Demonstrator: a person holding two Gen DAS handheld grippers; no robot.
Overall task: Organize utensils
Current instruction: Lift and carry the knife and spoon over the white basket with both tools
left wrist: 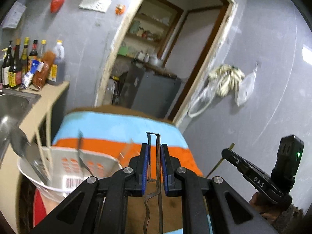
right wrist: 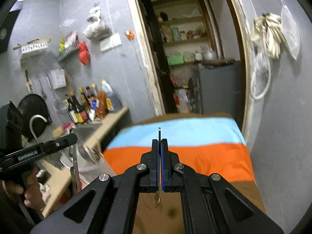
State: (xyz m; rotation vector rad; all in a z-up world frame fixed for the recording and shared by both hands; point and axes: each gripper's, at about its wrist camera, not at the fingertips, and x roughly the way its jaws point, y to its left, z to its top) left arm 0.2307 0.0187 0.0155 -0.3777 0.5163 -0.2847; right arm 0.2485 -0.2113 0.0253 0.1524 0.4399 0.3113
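we hold our left gripper (left wrist: 155, 162) with its blue-padded jaws drawn in on a thin bent-wire metal utensil (left wrist: 156, 156), which stands upright between the pads. our right gripper (right wrist: 159, 162) is pinched tight on a slim gold spoon (right wrist: 156, 200), bowl hanging below the jaws. both hover over a table draped in a blue and orange striped cloth (right wrist: 175, 146). to the left, a white perforated plastic basket (left wrist: 68, 167) holds more utensils beside a steel sink (left wrist: 13, 105).

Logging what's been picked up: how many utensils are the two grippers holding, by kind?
Metal peeler: 1, in the left gripper
Small gold spoon: 1, in the right gripper
Total: 2
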